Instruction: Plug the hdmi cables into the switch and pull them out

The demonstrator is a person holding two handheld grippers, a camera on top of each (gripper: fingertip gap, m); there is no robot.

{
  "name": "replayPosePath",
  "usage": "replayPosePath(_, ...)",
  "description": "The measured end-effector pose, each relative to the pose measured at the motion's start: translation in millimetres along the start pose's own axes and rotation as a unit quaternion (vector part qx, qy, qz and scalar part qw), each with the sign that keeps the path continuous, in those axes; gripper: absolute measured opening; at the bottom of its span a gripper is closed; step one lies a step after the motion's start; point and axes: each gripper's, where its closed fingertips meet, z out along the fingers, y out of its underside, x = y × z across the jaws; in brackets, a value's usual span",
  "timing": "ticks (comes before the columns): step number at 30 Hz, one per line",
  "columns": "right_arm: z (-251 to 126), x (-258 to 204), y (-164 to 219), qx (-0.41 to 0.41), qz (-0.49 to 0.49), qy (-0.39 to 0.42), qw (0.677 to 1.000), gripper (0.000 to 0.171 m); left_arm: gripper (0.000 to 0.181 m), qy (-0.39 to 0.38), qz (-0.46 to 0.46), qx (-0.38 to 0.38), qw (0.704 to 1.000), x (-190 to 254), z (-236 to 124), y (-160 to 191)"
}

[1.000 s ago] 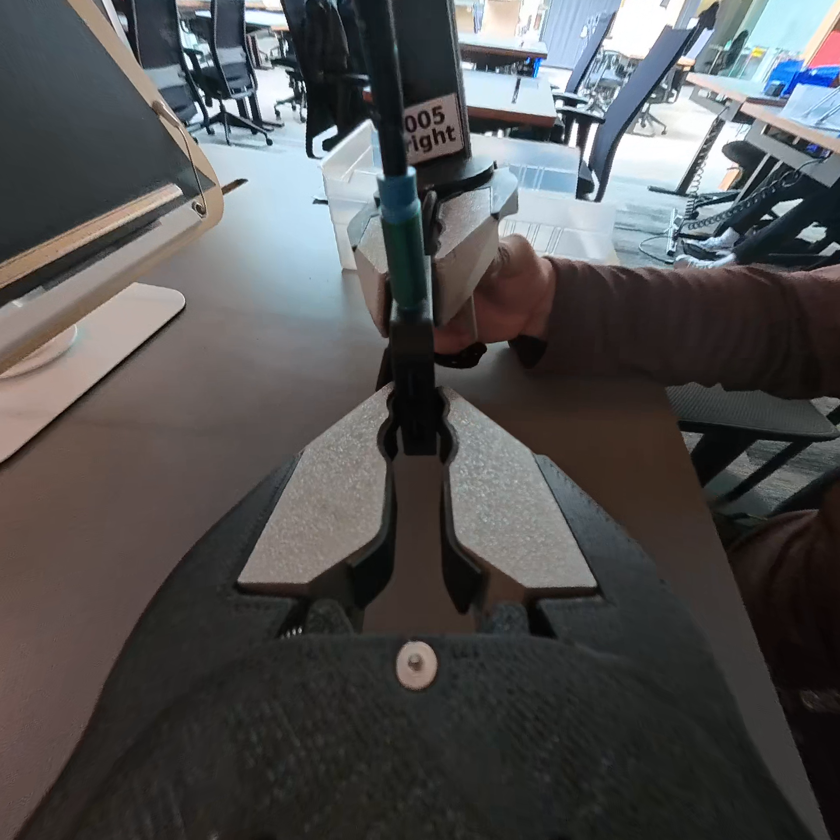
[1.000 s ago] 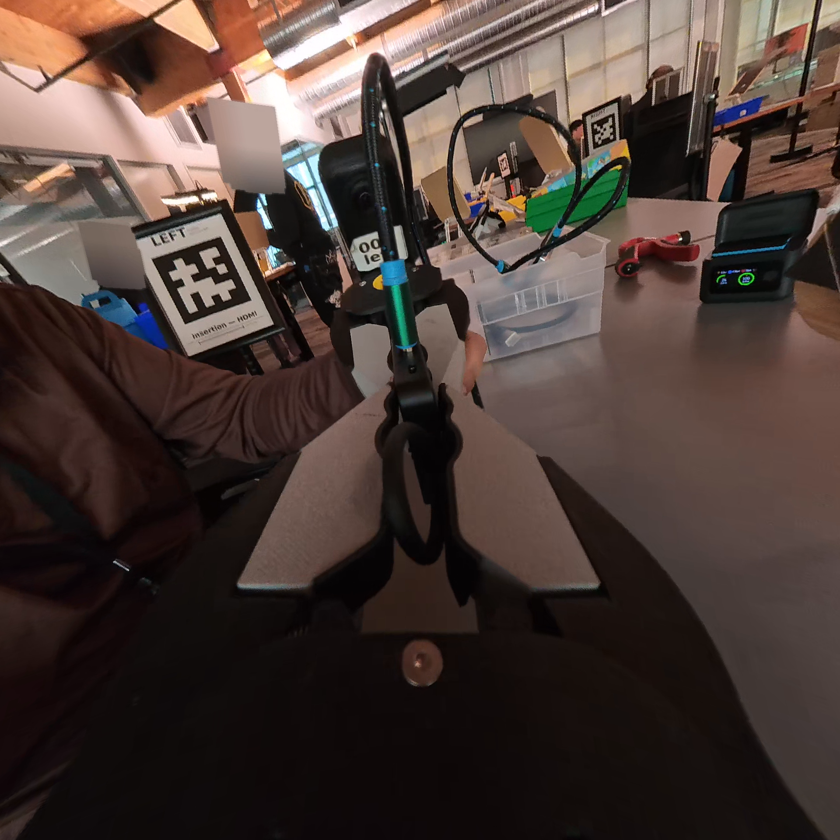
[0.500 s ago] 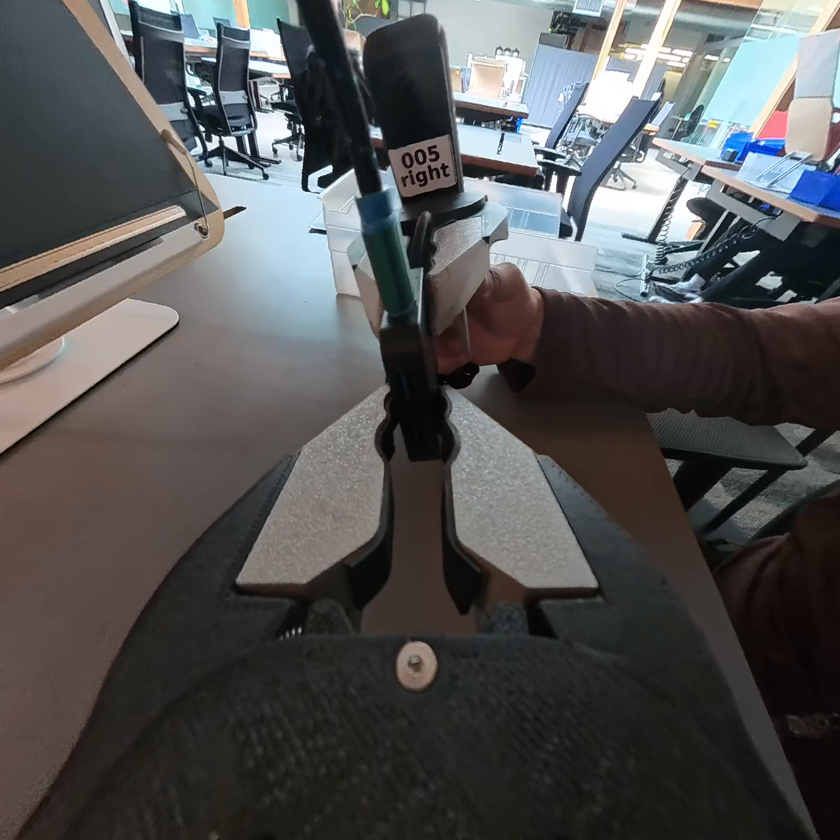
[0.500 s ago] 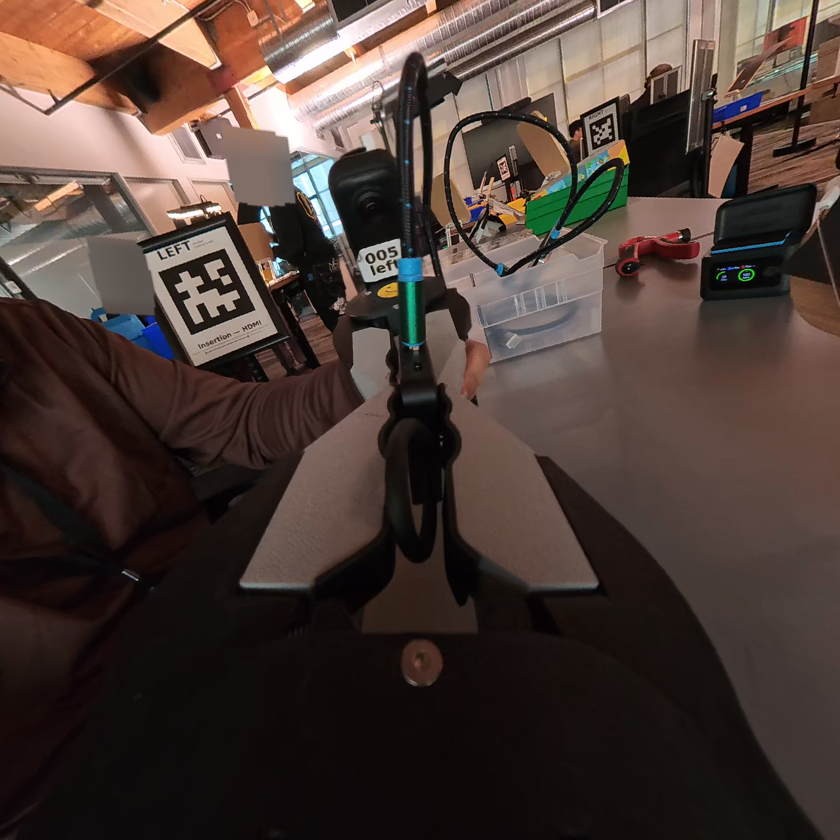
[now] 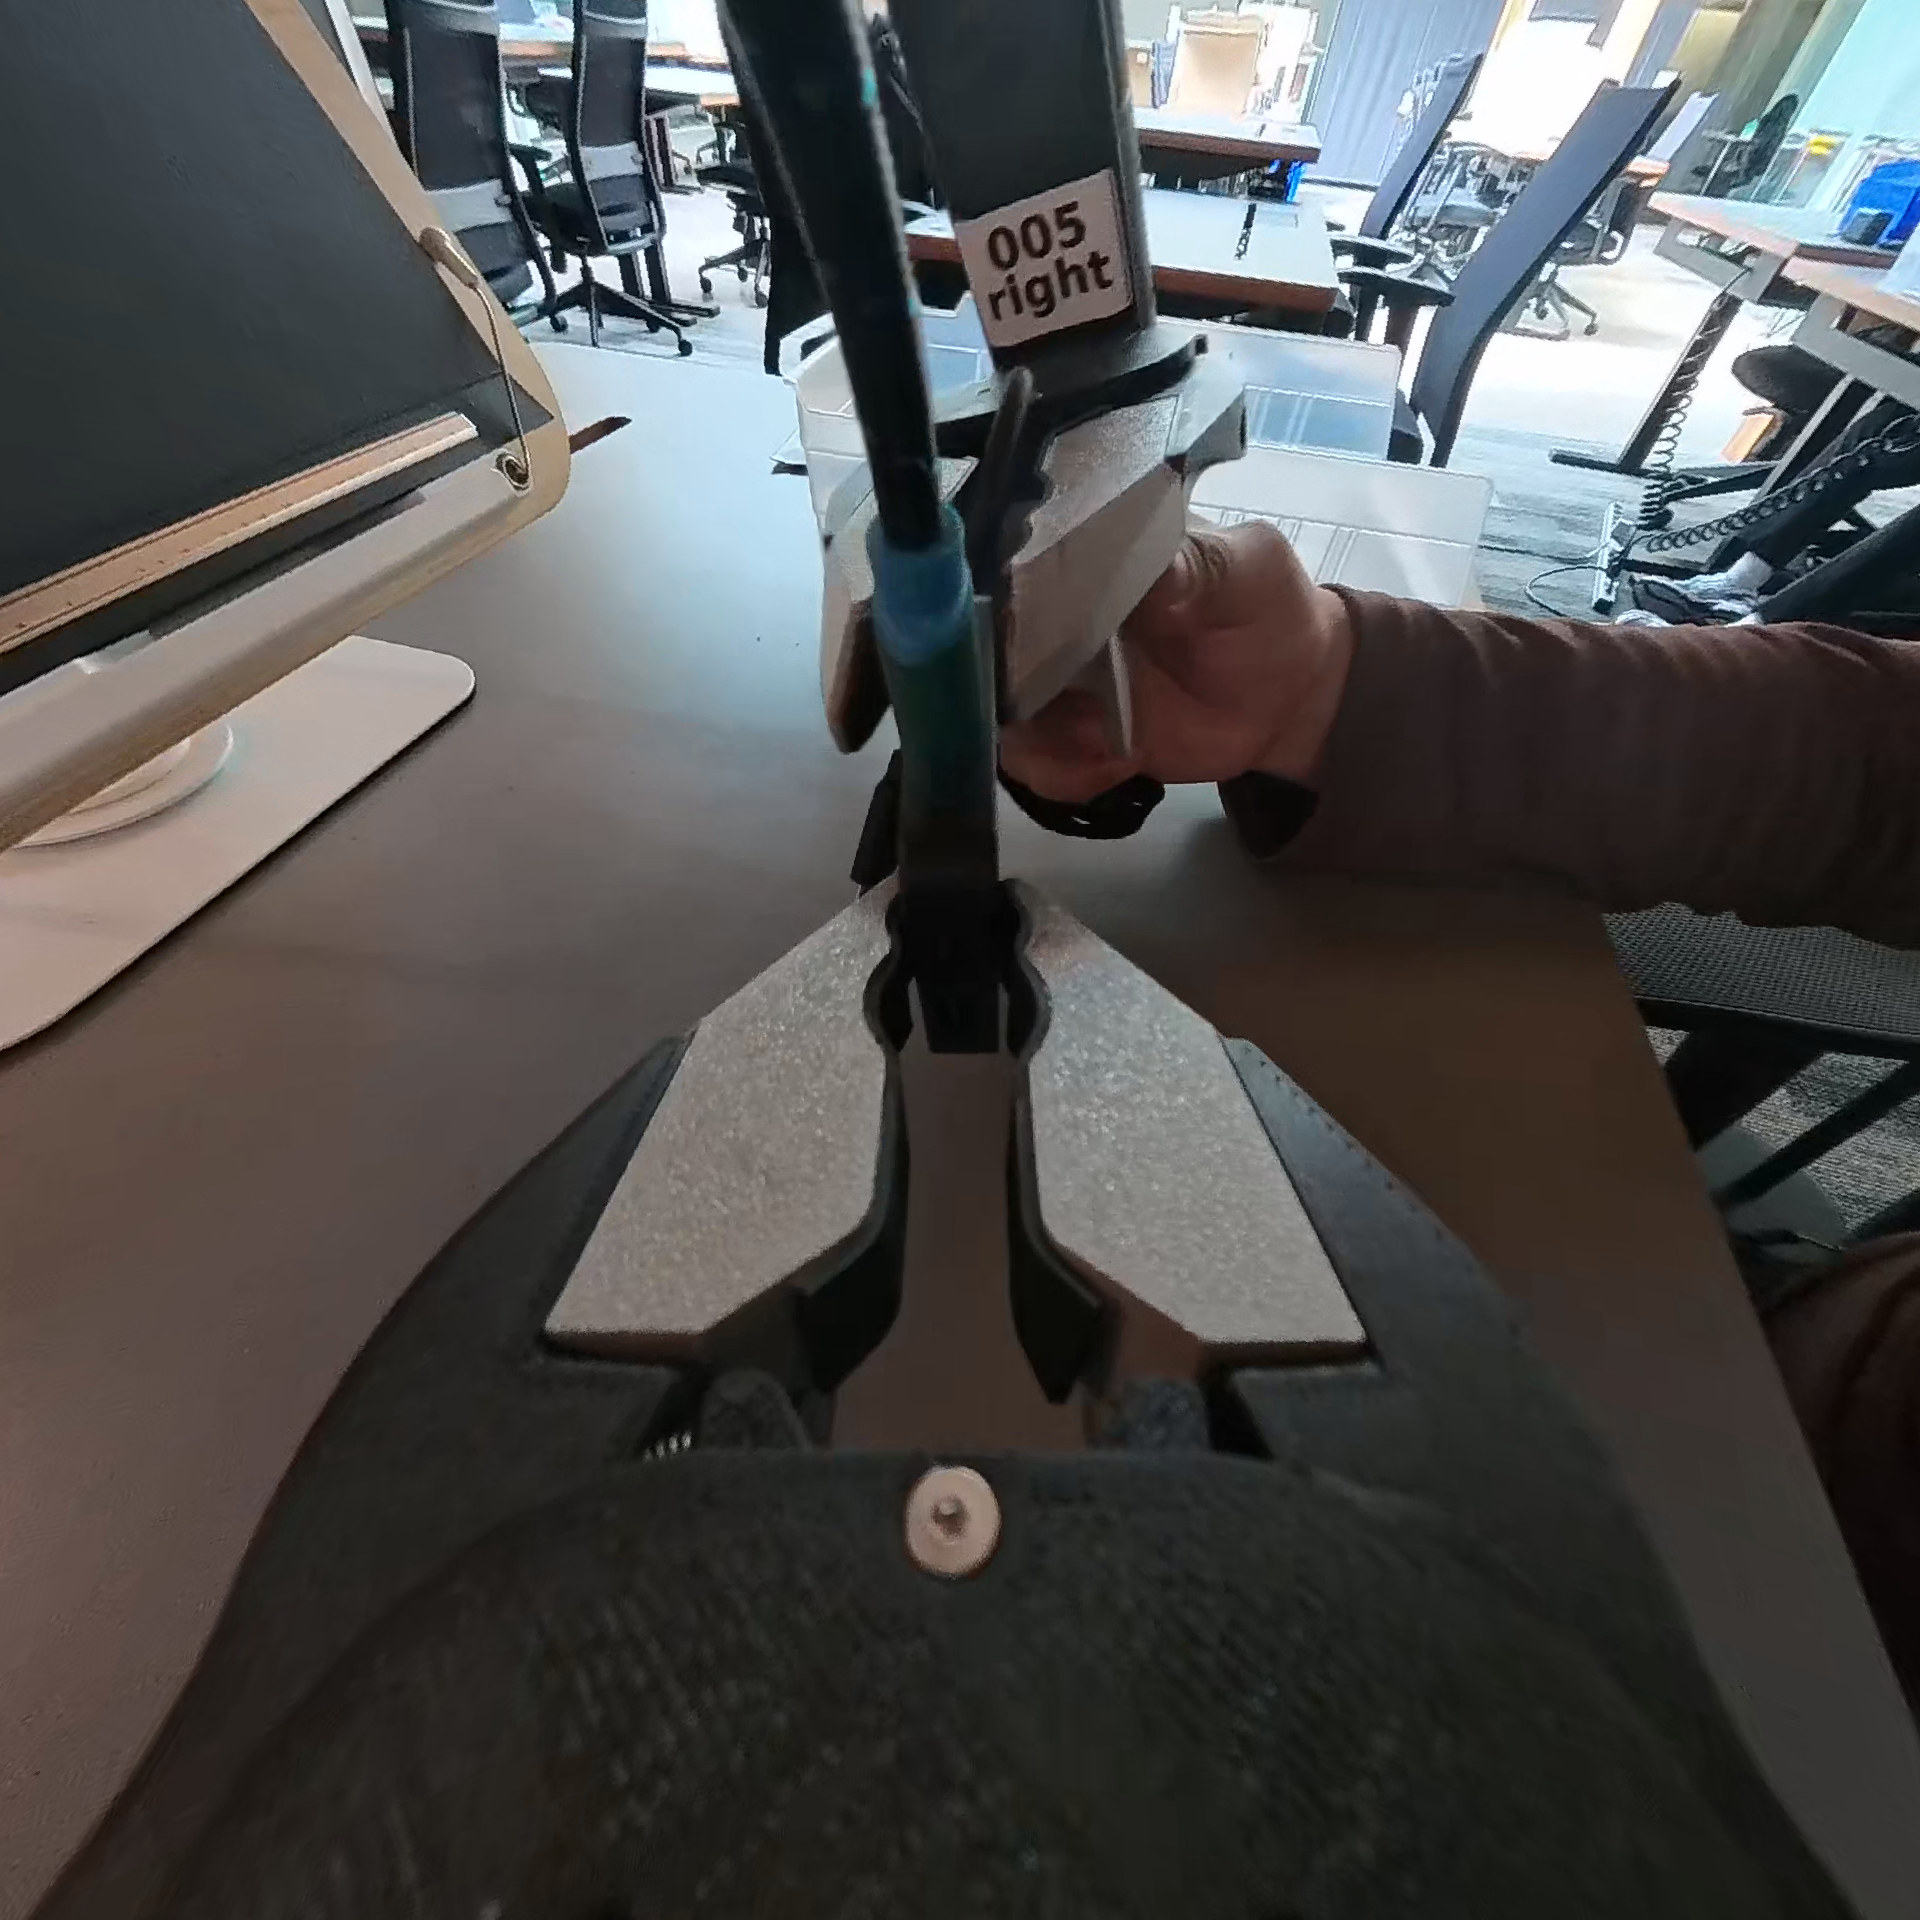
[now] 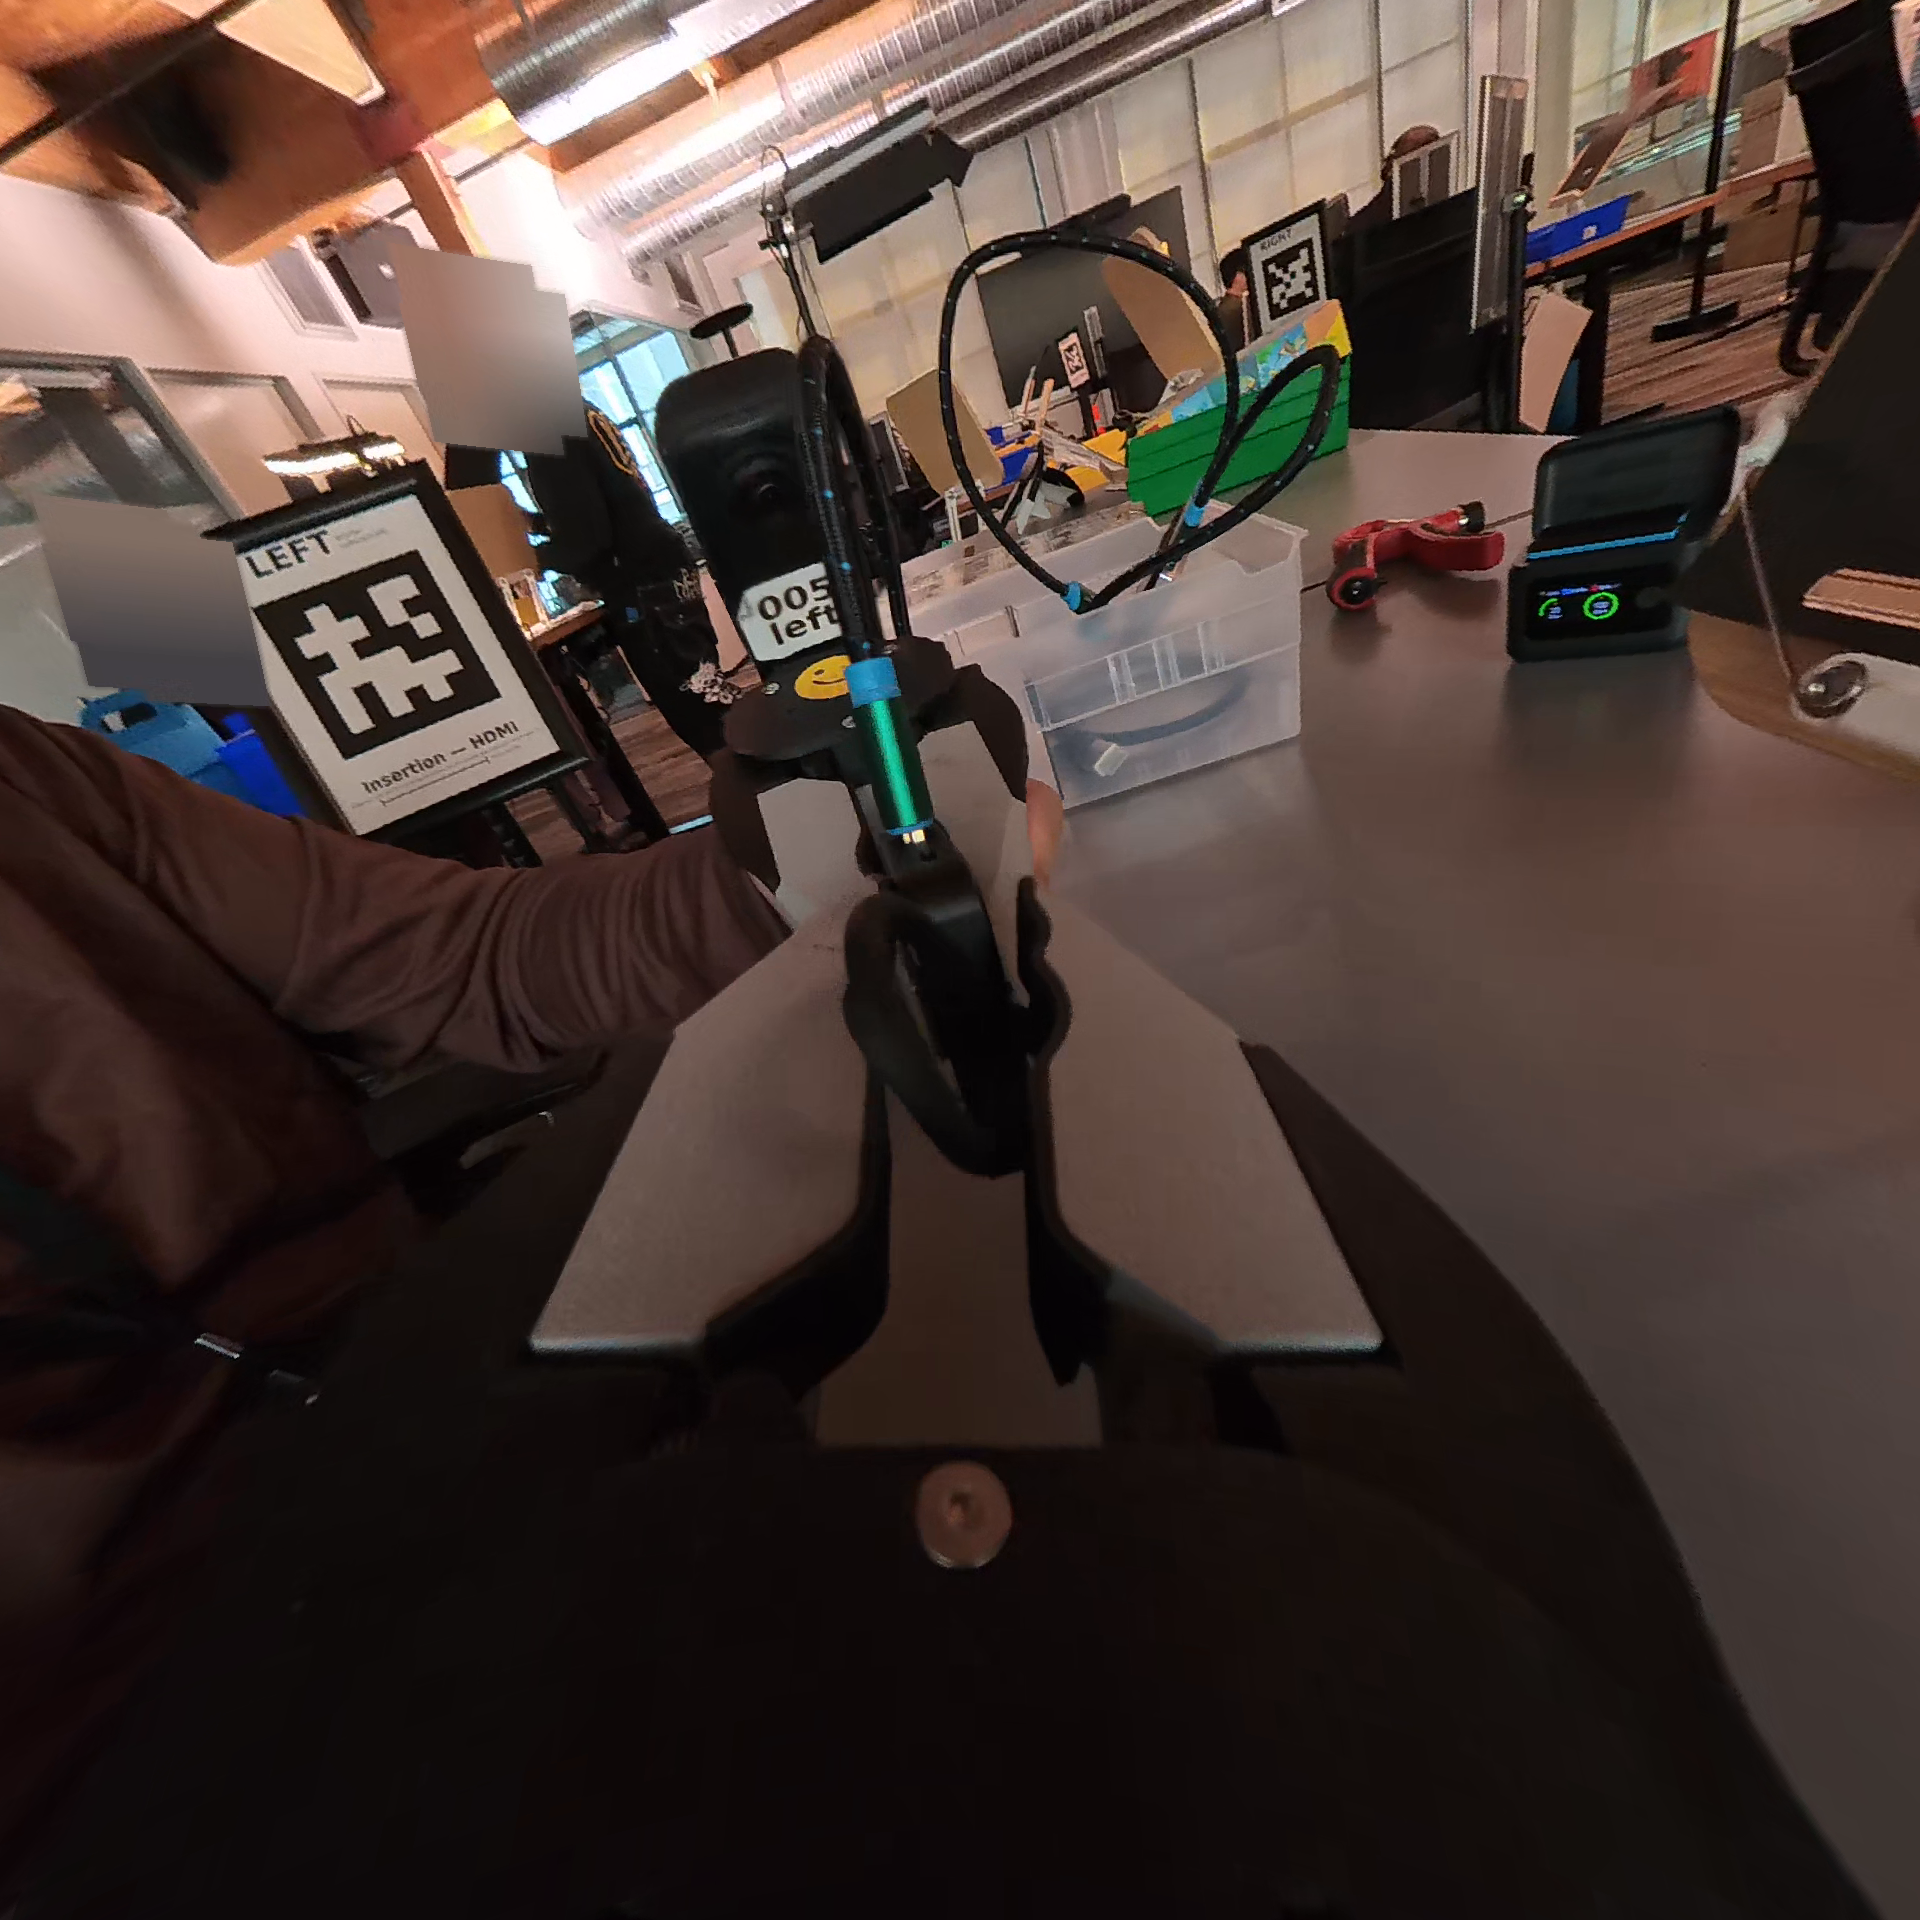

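My left gripper (image 5: 954,966) is shut on the black head of an HDMI plug (image 5: 935,717), which has a green barrel and a blue collar. Its braided cable (image 5: 831,208) runs up out of view. My right gripper (image 6: 951,966) is shut on the small black switch (image 6: 951,935), whose short lead loops back between the fingers. In the right wrist view the green plug (image 6: 891,748) stands up out of the switch. The two grippers face each other just above the table, and the right gripper (image 5: 997,540) fills the middle of the left wrist view. The joint itself is hidden.
A monitor on a white stand (image 5: 208,364) is at the left. A clear bin (image 6: 1174,665) holds another looped HDMI cable (image 6: 1039,312). A red tool (image 6: 1423,545), a black device with a screen (image 6: 1600,592) and a marker sign (image 6: 384,665) stand behind. A sleeved arm (image 5: 1558,748) crosses the table's right side. Both grippers' tips are close together, under 4 cm apart.
The two grippers have come closer together, and the right gripper looms larger in the left wrist view. The plug and cable have tilted slightly. Both grippers stay shut.
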Motion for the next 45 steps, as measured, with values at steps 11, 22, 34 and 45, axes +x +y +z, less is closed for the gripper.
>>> replayPosePath(11,-4,-3,-7,0.012,-0.015,0.003,1.000,0.013,0.012,-0.001,0.016,-0.007,1.000,1,2,2)
replayPosePath(22,-14,7,-14,0.030,0.003,0.024,0.999,0.006,0.012,-0.005,-0.008,0.031,0.999,-4,-3,-8)
replayPosePath(34,-17,-3,-19,0.014,-0.063,0.044,0.997,0.018,0.012,0.009,-0.013,-0.021,1.000,1,6,10)
replayPosePath(45,2,-6,8,-0.063,-0.106,0.049,0.991,0.009,0.012,0.036,-0.030,-0.035,0.998,9,10,16)
